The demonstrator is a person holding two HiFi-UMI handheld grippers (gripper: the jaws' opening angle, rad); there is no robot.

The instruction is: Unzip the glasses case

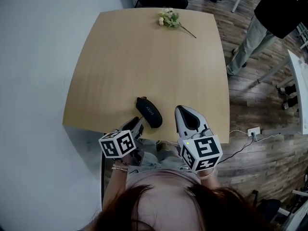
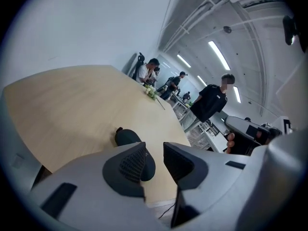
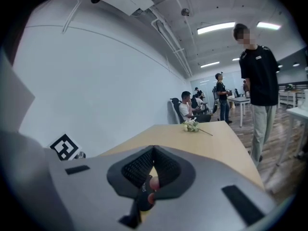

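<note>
The black zipped glasses case (image 1: 149, 112) lies flat near the table's (image 1: 144, 61) front edge, slanting from far left to near right. My left gripper (image 1: 136, 124) hangs over that edge just left of the case's near end. Its jaws stand a little apart with nothing between the pads (image 2: 134, 163). Beyond them the case (image 2: 126, 137) rests on the wood, untouched. My right gripper (image 1: 185, 109) sits to the right of the case, clear of it, tips together. In the right gripper view the gripper (image 3: 153, 150) is shut on nothing, and its jaws hide most of the case.
A small bunch of white flowers (image 1: 169, 18) lies at the table's far edge. A person (image 1: 269, 18) stands on the wood floor at the right, and others sit at the back. A wall socket with a cable (image 1: 253, 131) lies right of the table.
</note>
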